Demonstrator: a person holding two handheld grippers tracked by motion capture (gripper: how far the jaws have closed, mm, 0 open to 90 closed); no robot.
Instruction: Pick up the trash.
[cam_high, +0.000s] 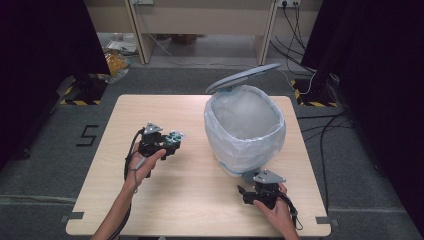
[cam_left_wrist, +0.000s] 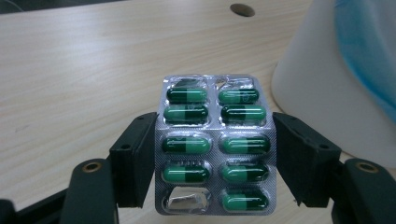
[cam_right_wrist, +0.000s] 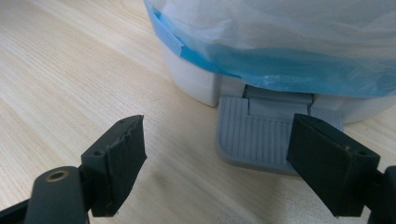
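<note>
Left gripper view: left gripper (cam_left_wrist: 215, 154) clamped on blister pack (cam_left_wrist: 215, 144) of green capsules, no legible print, left of bin (cam_high: 245, 130). Right gripper (cam_right_wrist: 233, 163) jaws apart at pedal (cam_right_wrist: 261, 135).

The left hand-held gripper (cam_left_wrist: 215, 154) clamps a silver blister pack (cam_left_wrist: 215, 144) of green capsules between its two black jaws, one pressing on each long edge. The pack stands upright above the wooden desk (cam_left_wrist: 84, 70). One pocket at its lower left is crushed and empty. A white bin (cam_left_wrist: 327, 93) with a blue-edged liner stands at the right, and a dark round hole (cam_left_wrist: 242, 10) lies near the desk's far edge.
</note>
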